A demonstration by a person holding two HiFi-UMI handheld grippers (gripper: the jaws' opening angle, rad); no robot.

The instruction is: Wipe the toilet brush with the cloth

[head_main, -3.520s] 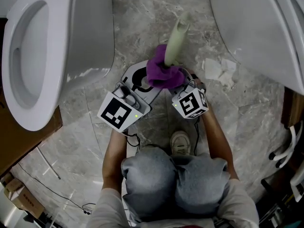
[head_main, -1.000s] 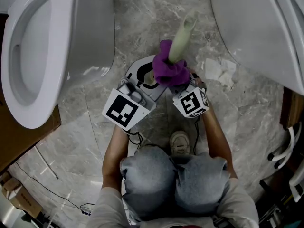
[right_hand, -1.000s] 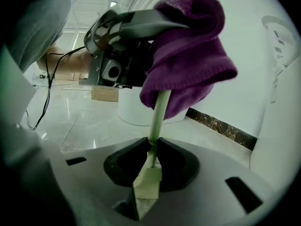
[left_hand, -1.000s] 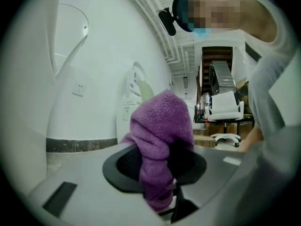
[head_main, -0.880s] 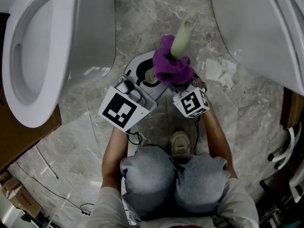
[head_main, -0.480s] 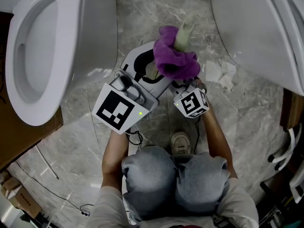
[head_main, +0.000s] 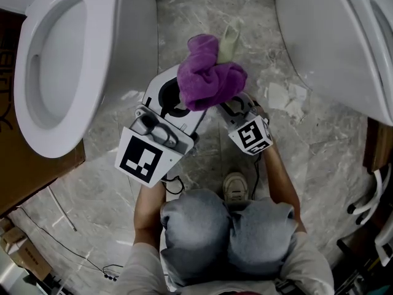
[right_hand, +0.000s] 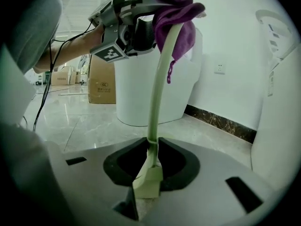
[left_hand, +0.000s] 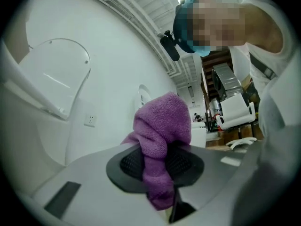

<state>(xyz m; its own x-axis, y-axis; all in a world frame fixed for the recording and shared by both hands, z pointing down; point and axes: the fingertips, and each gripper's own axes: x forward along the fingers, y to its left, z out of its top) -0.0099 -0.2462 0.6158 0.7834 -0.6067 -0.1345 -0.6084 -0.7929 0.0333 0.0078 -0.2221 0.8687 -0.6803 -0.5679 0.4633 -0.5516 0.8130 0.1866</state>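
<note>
My right gripper (right_hand: 149, 167) is shut on the blocky lower end of the pale green toilet brush (right_hand: 157, 102). The stem rises from its jaws and curves up. A purple cloth (right_hand: 181, 11) is wrapped over the stem's upper part. My left gripper (left_hand: 162, 166) is shut on that cloth (left_hand: 162, 135). In the head view the cloth (head_main: 209, 78) bunches between both grippers, and the brush tip (head_main: 229, 39) pokes out beyond it. The left gripper (head_main: 181, 100) comes in from the lower left, the right gripper (head_main: 236, 108) from below.
A white toilet (head_main: 67, 60) stands at the left and another toilet (head_main: 338, 35) at the right, with a marble floor strip between them. Torn paper scraps (head_main: 285, 94) lie on the floor at the right. The person's knees and shoe (head_main: 233, 186) are below. A cardboard box (right_hand: 101, 79) stands behind.
The left gripper has slid the purple cloth up the brush stem toward its far tip, so less of the stem shows. The right gripper kept its hold, barely moving.
</note>
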